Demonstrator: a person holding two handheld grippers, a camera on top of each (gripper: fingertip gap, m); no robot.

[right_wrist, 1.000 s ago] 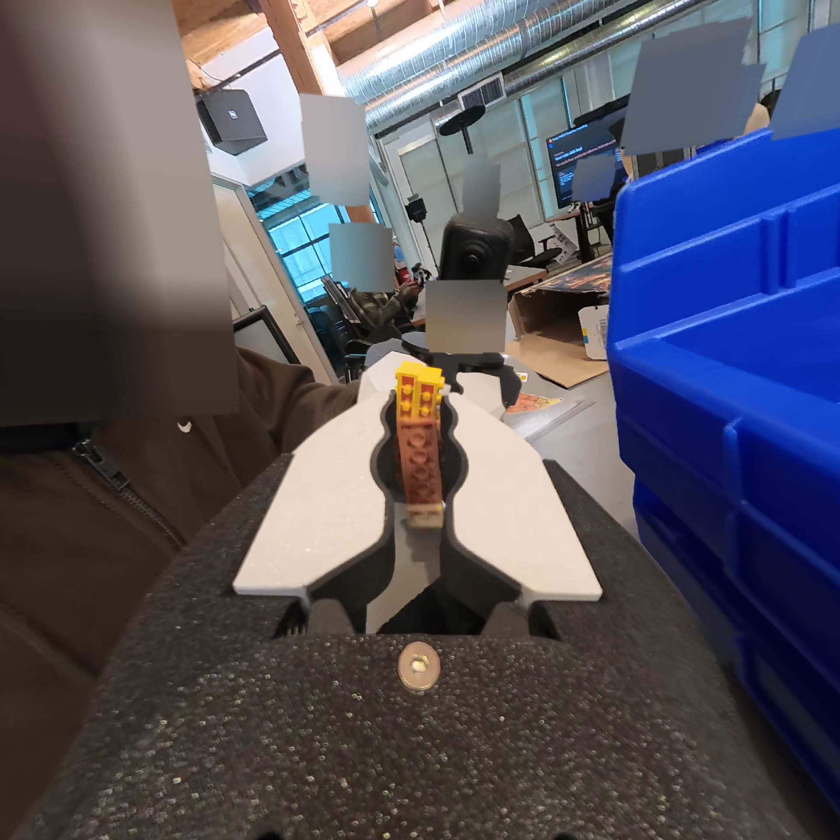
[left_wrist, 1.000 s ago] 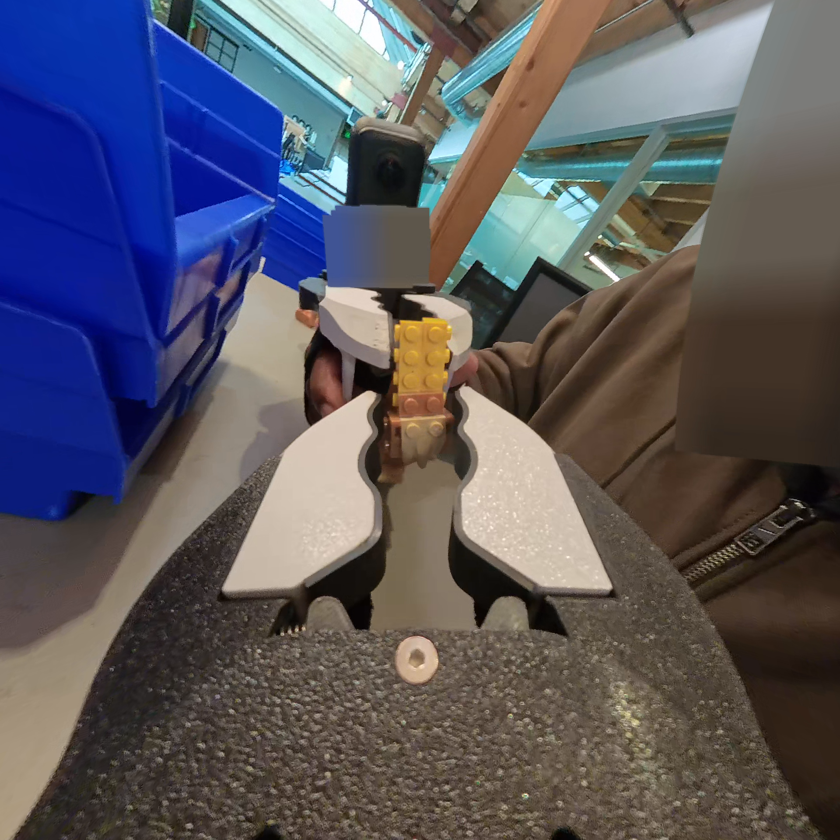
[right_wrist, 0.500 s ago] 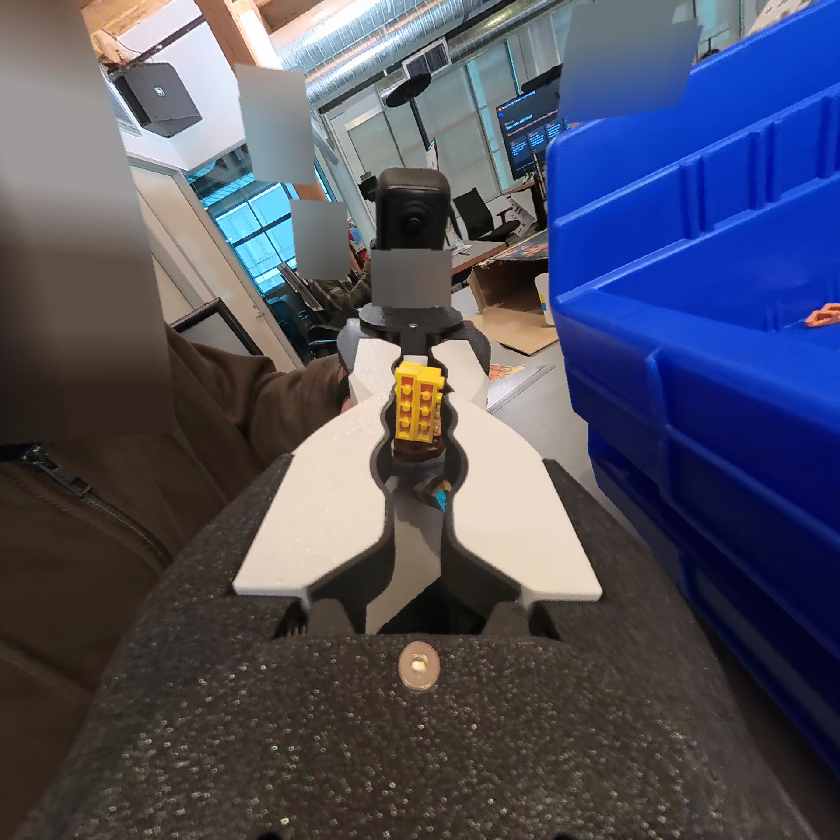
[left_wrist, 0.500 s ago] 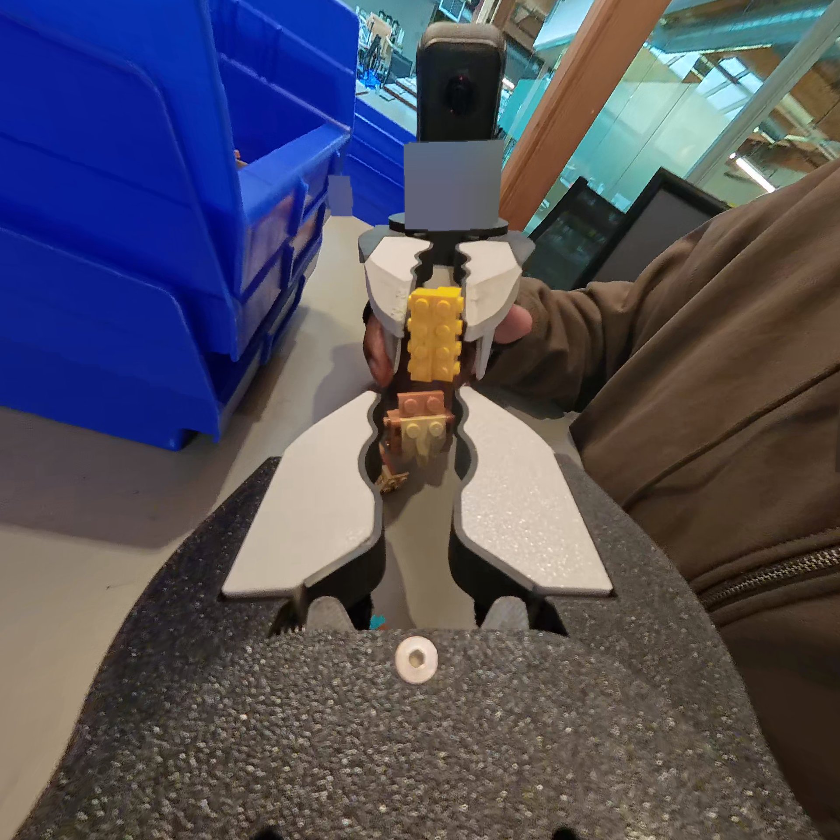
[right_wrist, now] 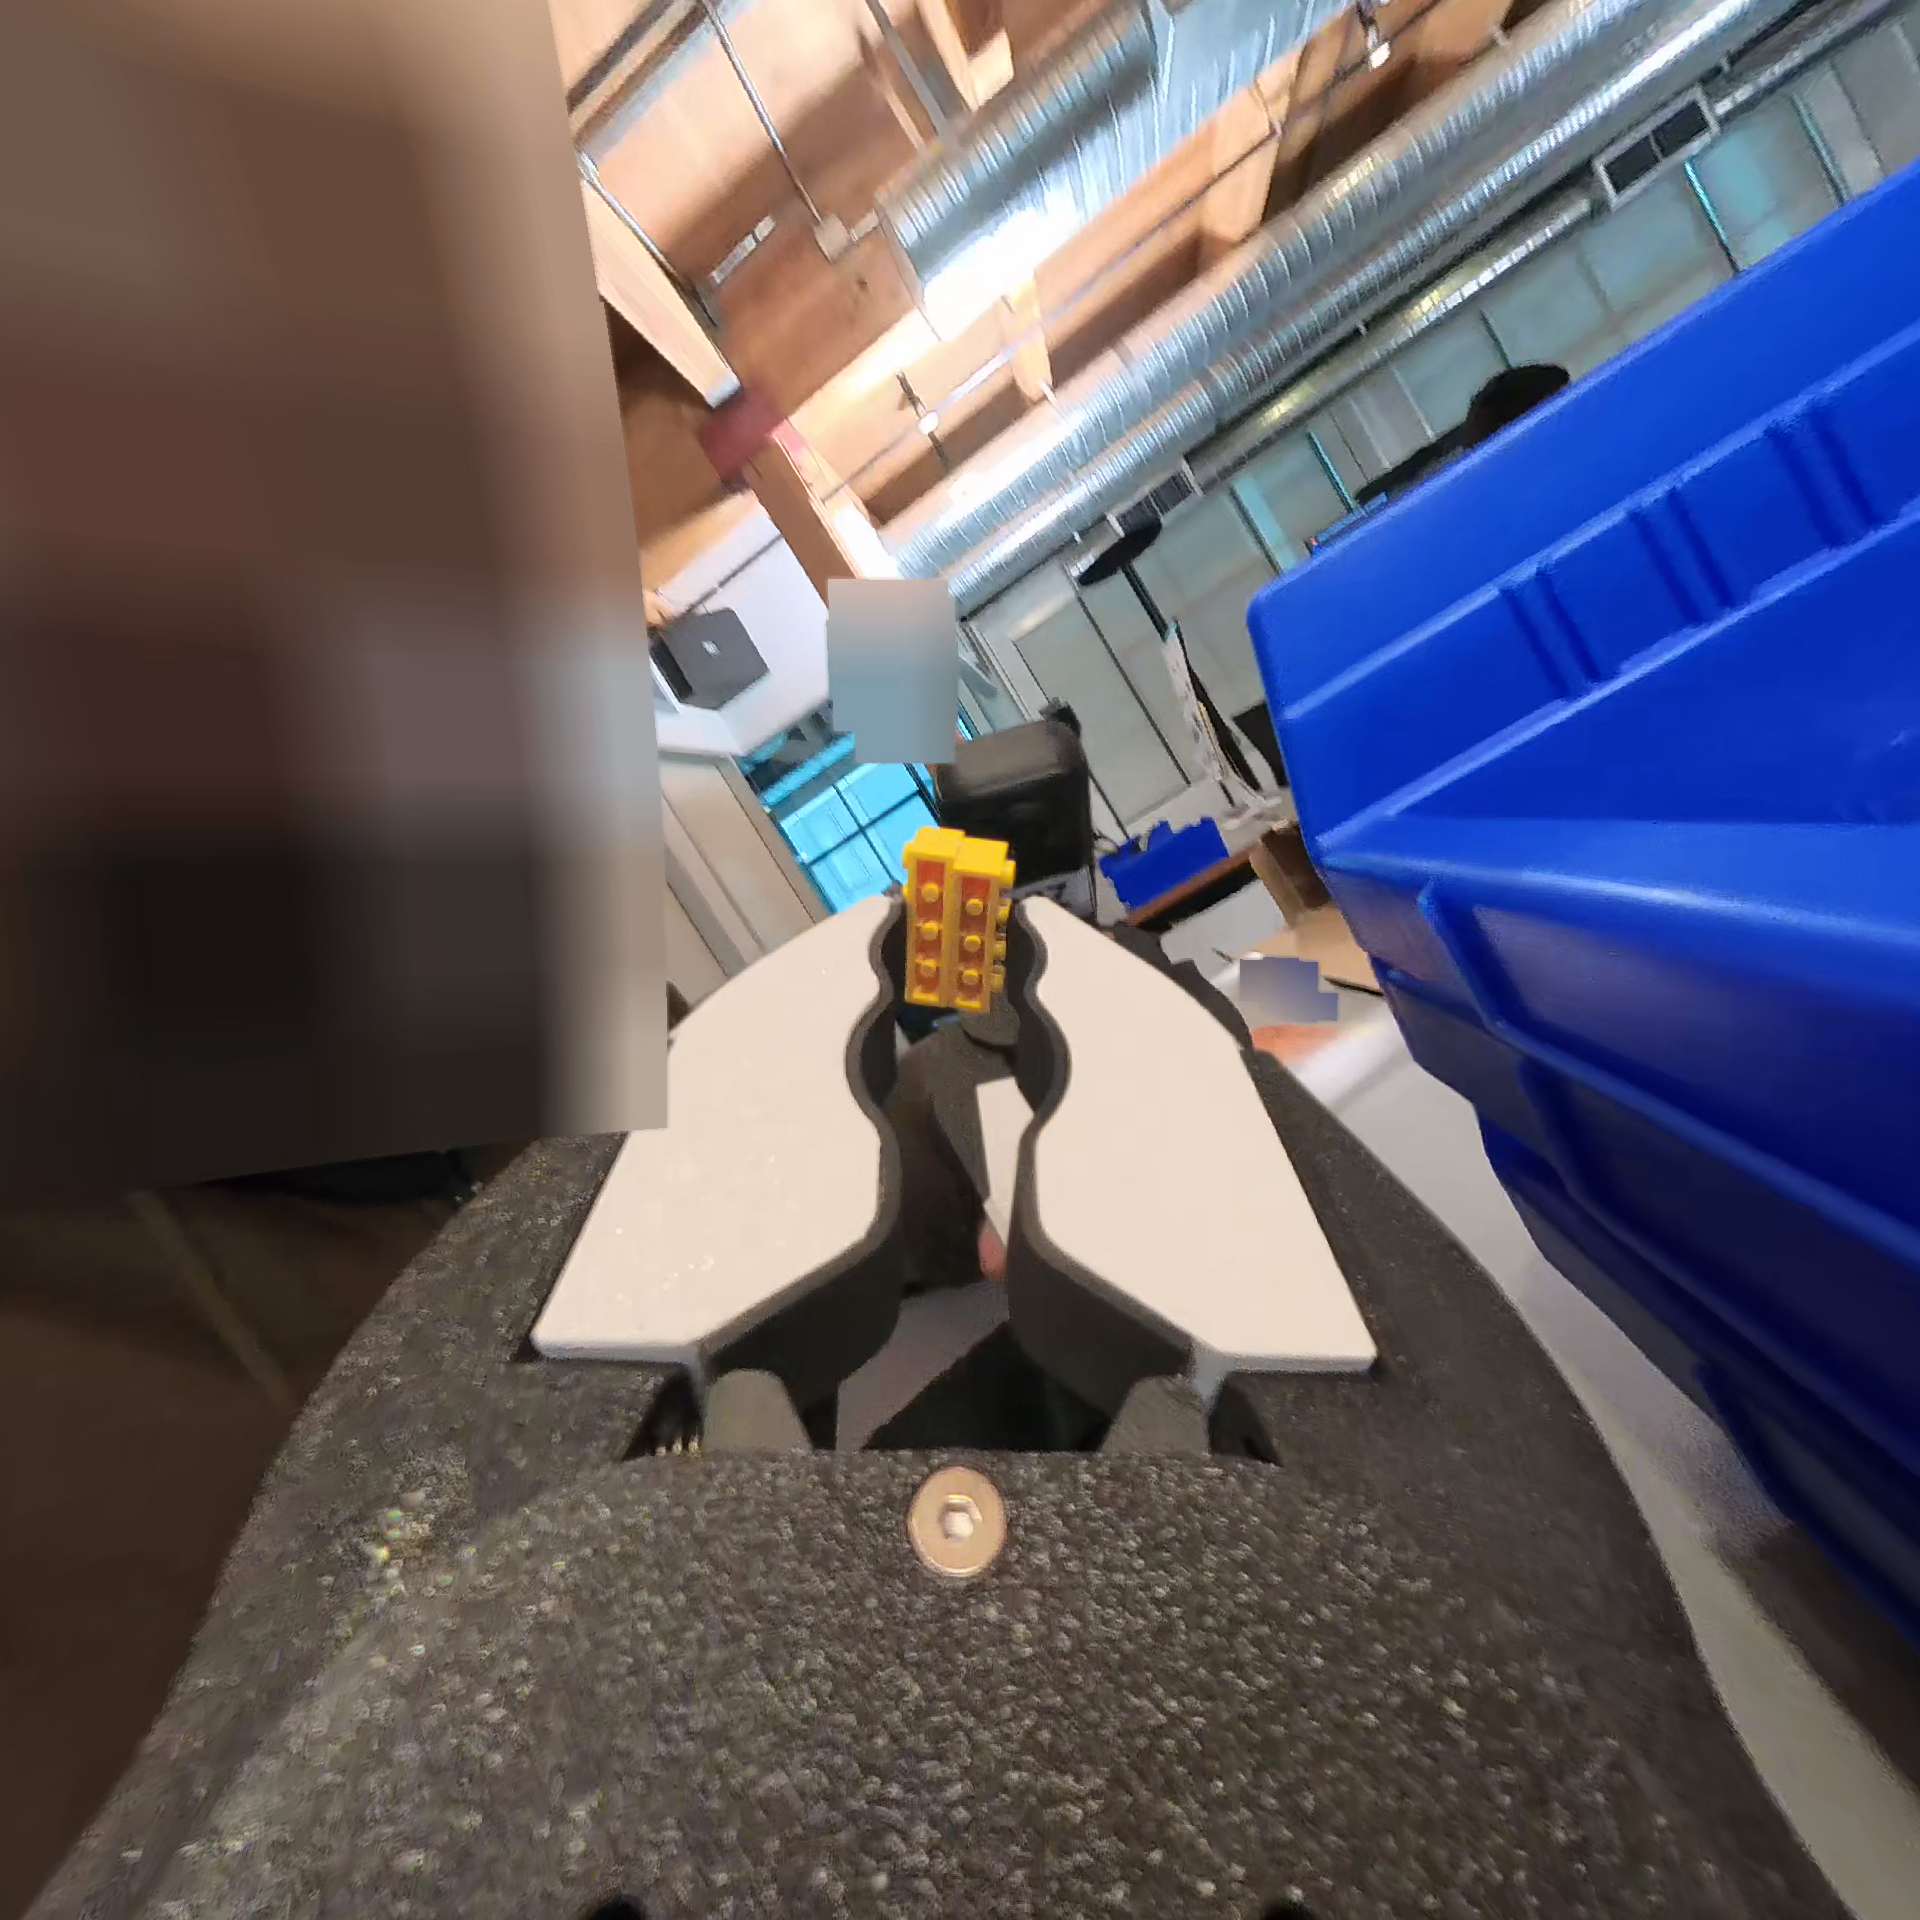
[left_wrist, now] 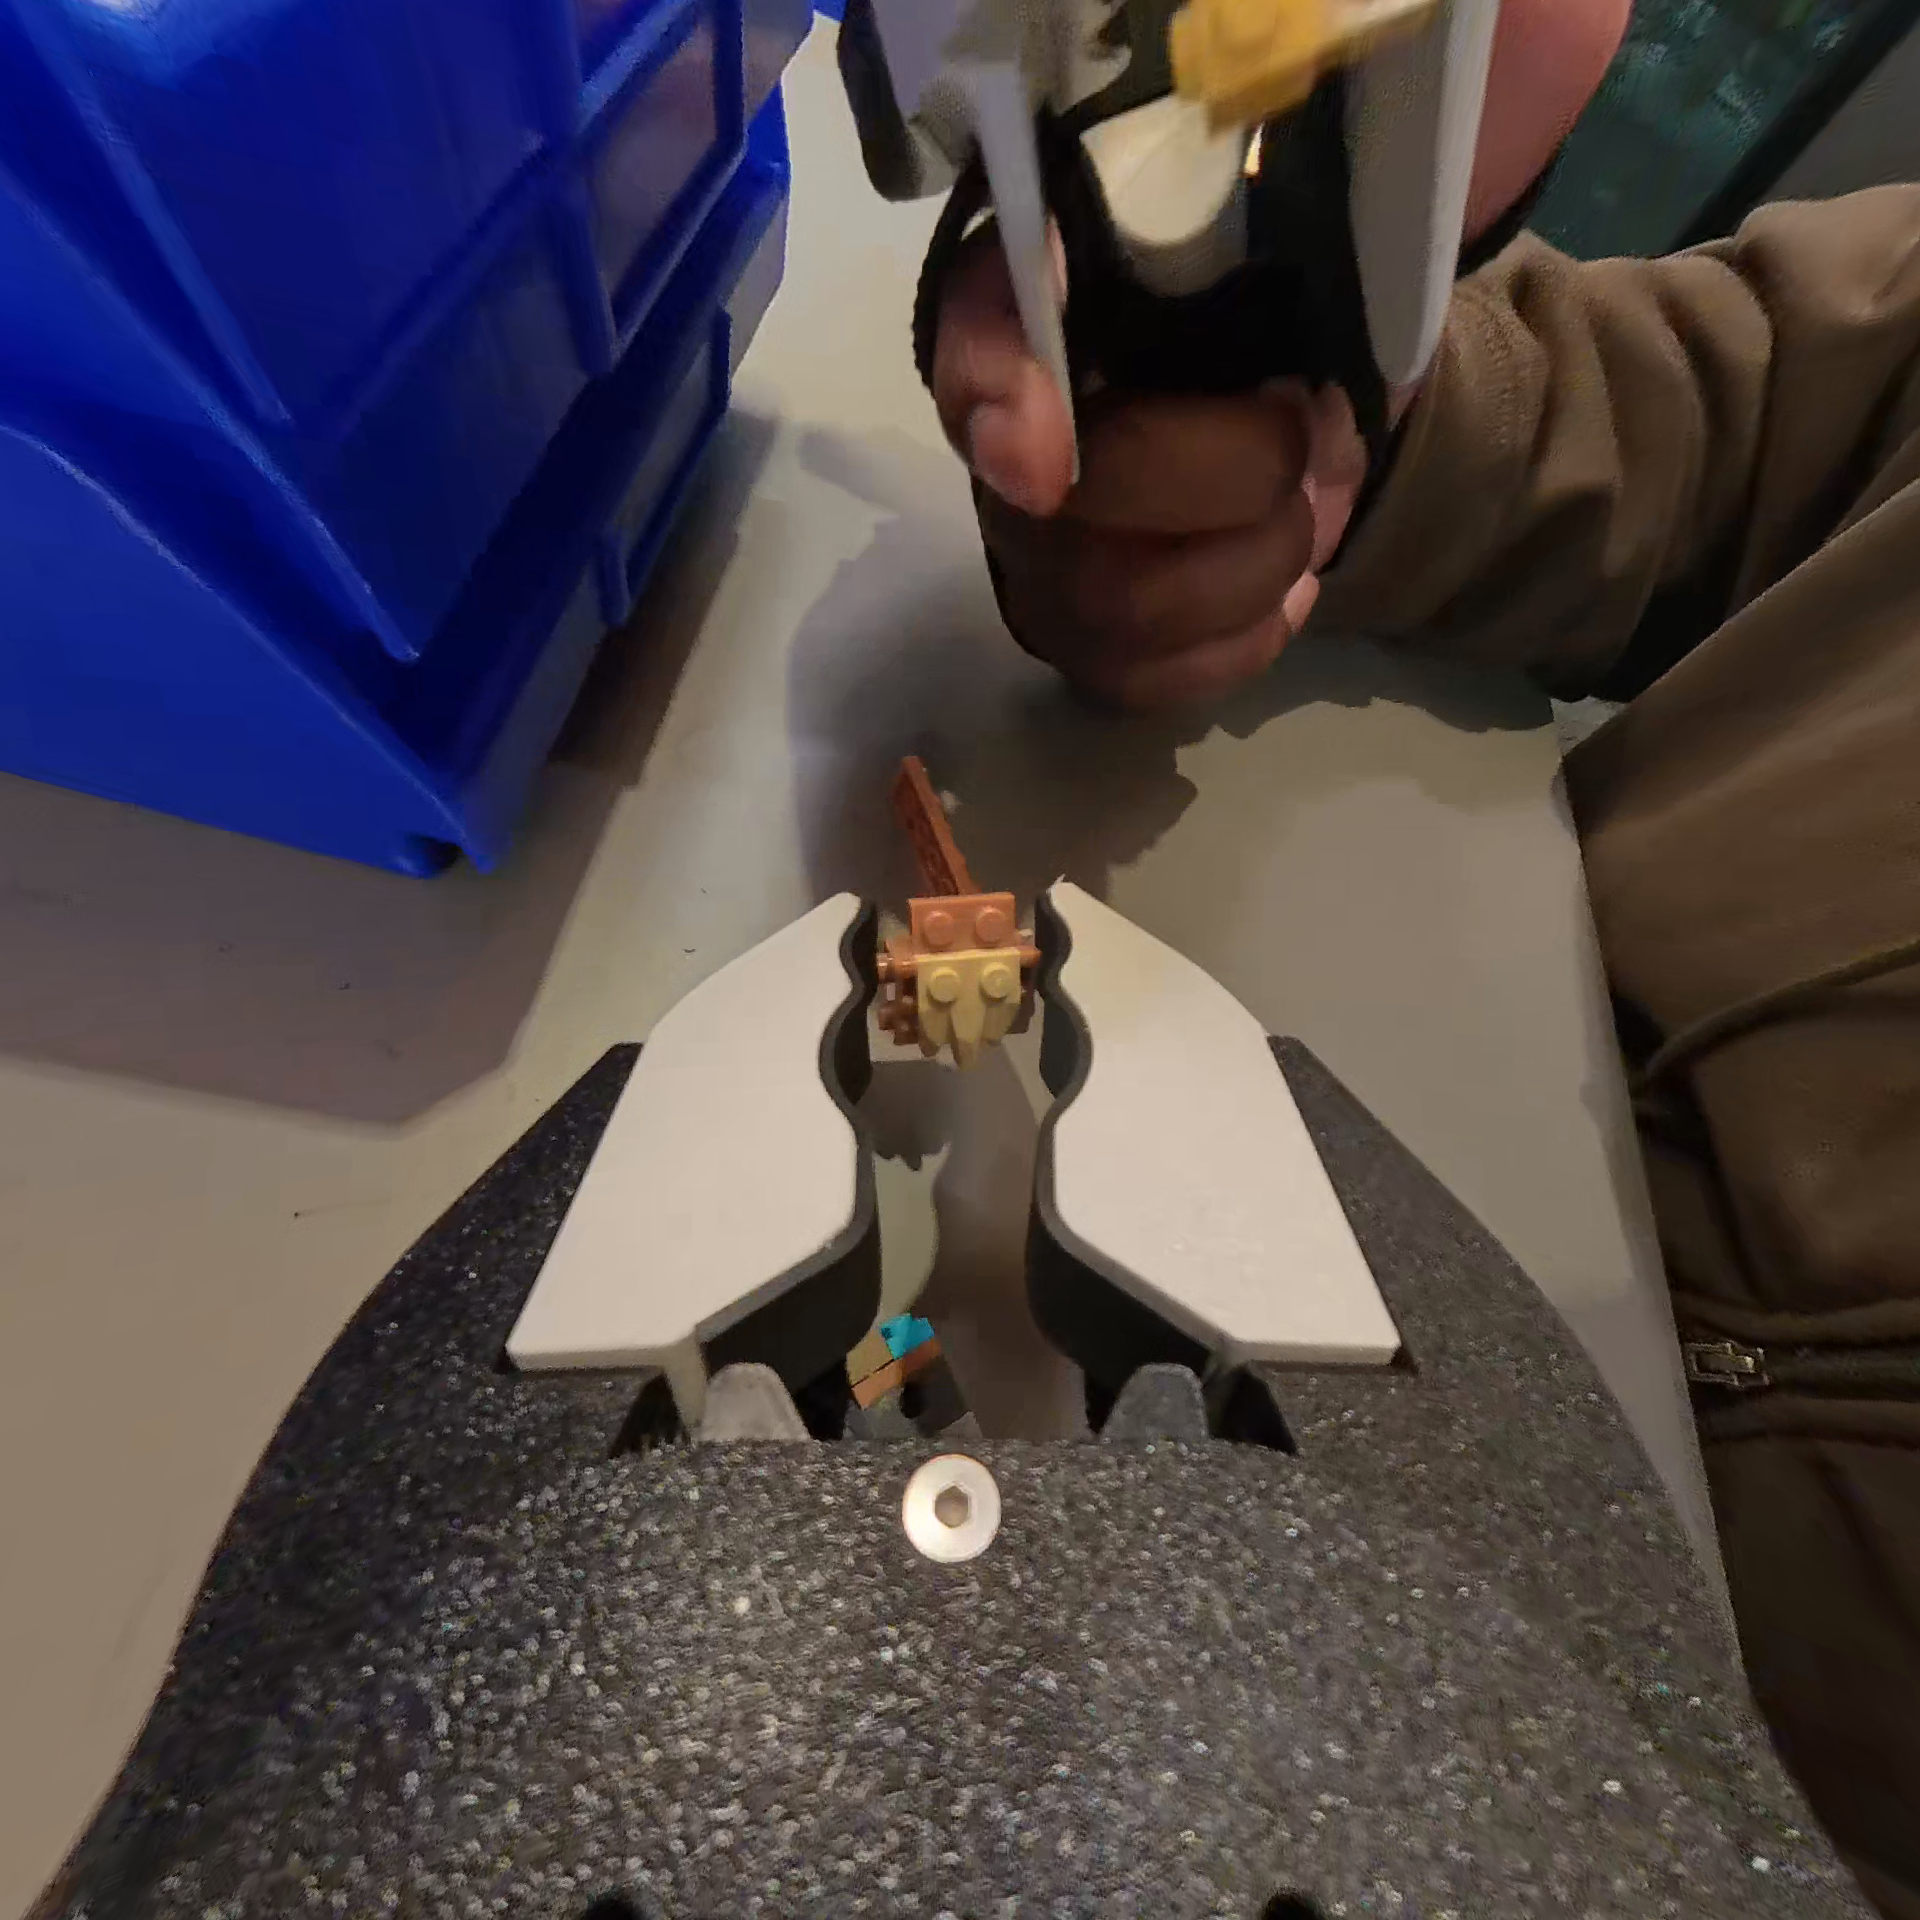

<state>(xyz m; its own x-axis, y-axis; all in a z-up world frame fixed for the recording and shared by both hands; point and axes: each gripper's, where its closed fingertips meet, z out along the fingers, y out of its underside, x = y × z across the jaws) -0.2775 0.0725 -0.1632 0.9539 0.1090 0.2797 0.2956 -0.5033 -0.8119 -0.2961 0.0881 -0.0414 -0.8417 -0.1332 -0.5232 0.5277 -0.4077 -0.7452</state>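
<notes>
My left gripper (left_wrist: 956, 971) is shut on a small brown and tan brick piece (left_wrist: 961, 987), tilted down over the grey table (left_wrist: 260, 1195). A long brown plate (left_wrist: 930, 831) sticks out beyond it. My right gripper (right_wrist: 956, 935) is shut on a yellow brick (right_wrist: 954, 920) and points upward. In the left wrist view the right gripper (left_wrist: 1226, 135) is blurred at the top, above and beyond the left one, with the yellow brick (left_wrist: 1247, 47) in it and a hand (left_wrist: 1143, 540) around its grip.
Stacked blue bins (left_wrist: 312, 364) stand on the table to the left and show in the right wrist view (right_wrist: 1610, 935) at the right. A small teal and brown piece (left_wrist: 899, 1361) lies under the left gripper. A brown sleeve (left_wrist: 1714, 727) fills the right side. The grippers' ends are close to 12 cm from one another.
The yellow brick has come apart from the brown and tan piece. My right gripper has lifted it up and away. My left gripper has tilted down toward the table.
</notes>
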